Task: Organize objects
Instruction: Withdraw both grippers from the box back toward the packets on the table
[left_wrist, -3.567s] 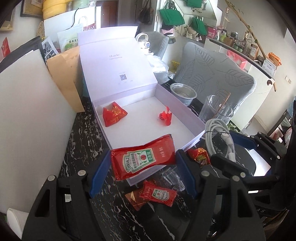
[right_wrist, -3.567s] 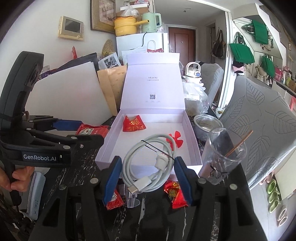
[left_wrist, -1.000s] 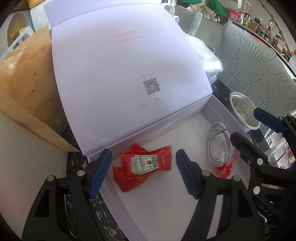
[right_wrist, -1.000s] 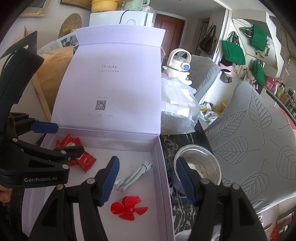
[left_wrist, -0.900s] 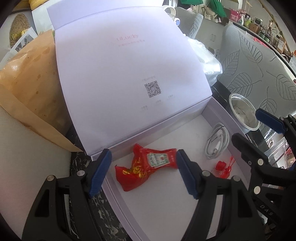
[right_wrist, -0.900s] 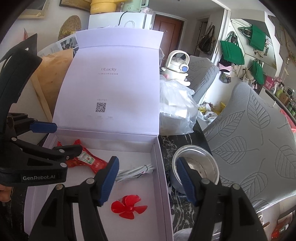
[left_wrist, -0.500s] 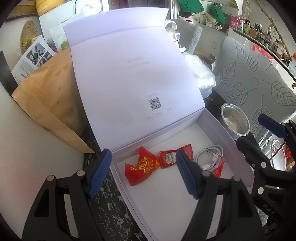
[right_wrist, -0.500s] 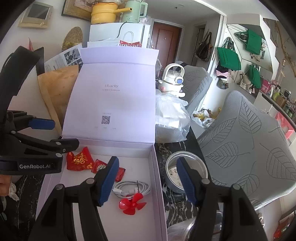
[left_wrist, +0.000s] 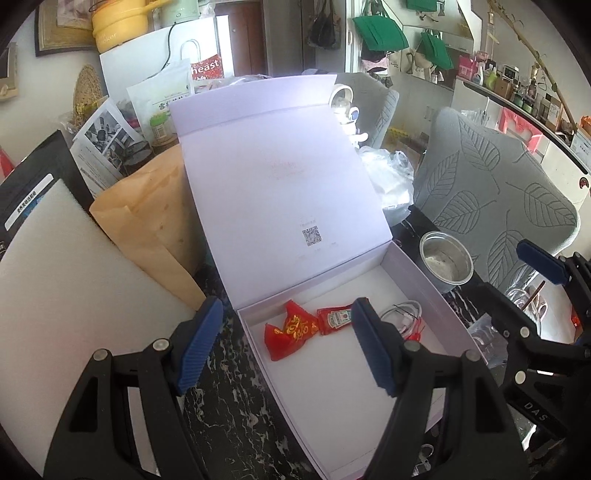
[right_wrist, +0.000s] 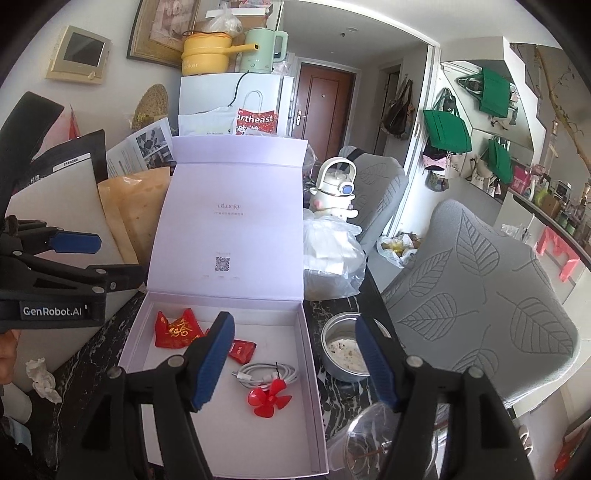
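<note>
A pale lilac box (right_wrist: 312, 387) sits open on a dark marbled table (left_wrist: 229, 417), its lid (right_wrist: 231, 221) propped upright so things can be dropped in. Inside lie a red pouch (right_wrist: 177, 329) with gold characters, a ketchup sachet (left_wrist: 335, 318), a coiled white cable (right_wrist: 266, 373) and a red propeller (right_wrist: 269, 399), apparently gathered there for tidying. The left gripper (left_wrist: 286, 343) and right gripper (right_wrist: 295, 363) hover above with jaws wide and nothing held. The lid reads "ULucky" over a QR code; the left gripper's body reads "GenRobot.AI".
</note>
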